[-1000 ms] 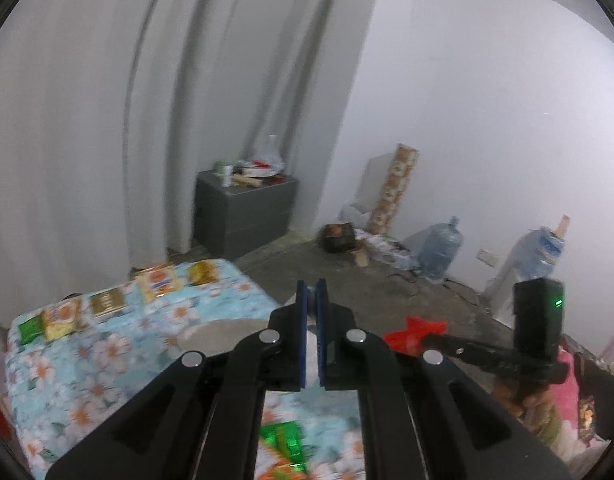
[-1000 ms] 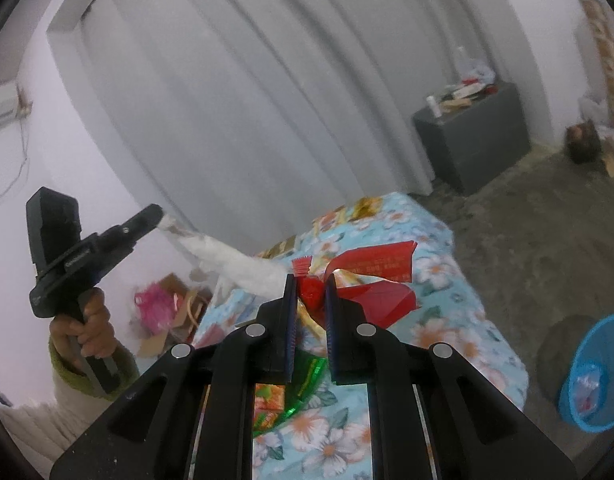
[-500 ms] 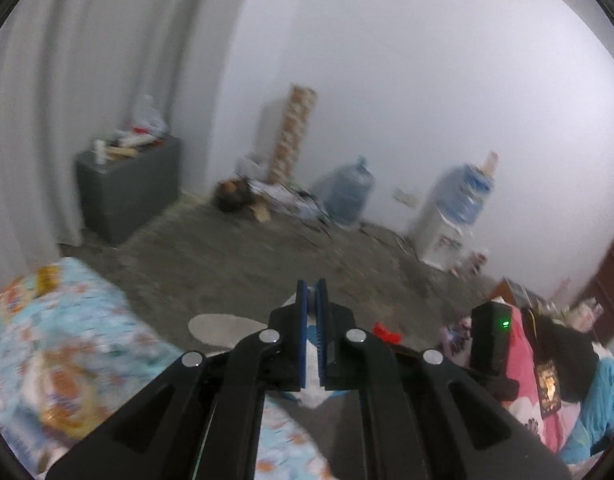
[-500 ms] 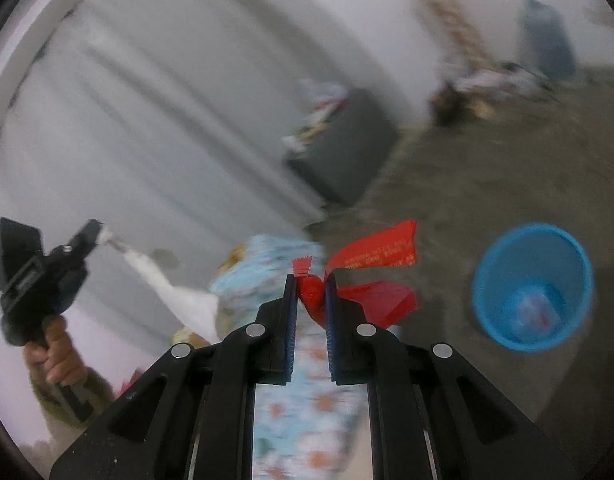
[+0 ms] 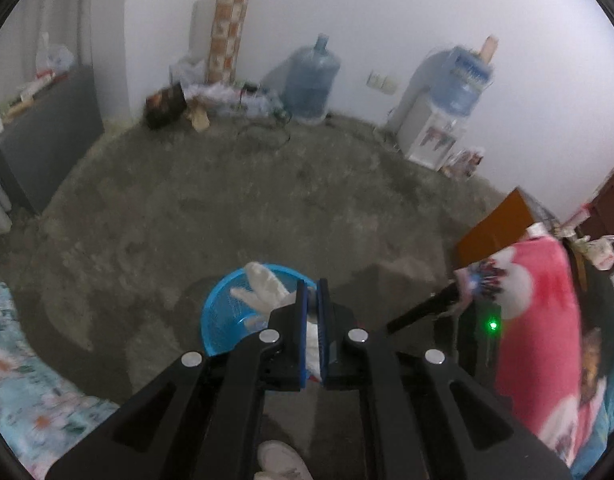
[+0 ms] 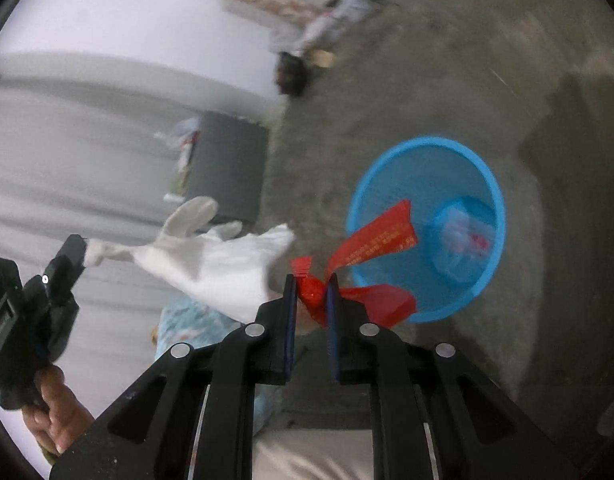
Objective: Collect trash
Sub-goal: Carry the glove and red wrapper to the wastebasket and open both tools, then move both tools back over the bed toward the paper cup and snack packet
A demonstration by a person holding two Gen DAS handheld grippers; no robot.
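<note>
Both grippers now hang over the bin [image 6: 427, 228]: the left gripper [image 5: 311, 316] pinches the glove [image 5: 263, 286], while the right gripper [image 6: 311, 296], jaws just easing apart, holds the wrapper [image 6: 371, 244] for release.

Left tool [image 5: 311, 312] clamped — right tool [image 6: 311, 300] just widening, both tilted down

Both tools are matte black plastic. The left gripper [image 5: 311, 336] has two flat jaws lined with blue pads, each carried on angled linkage arms pinned by round silver screws. The right gripper [image 6: 311, 320] is built the same, its blue linings darker. Seen beside the right gripper, the left tool has a boxy black body and a pistol-style handle in the person's hand [image 6: 55, 416], with an olive-green cuff below.
</note>
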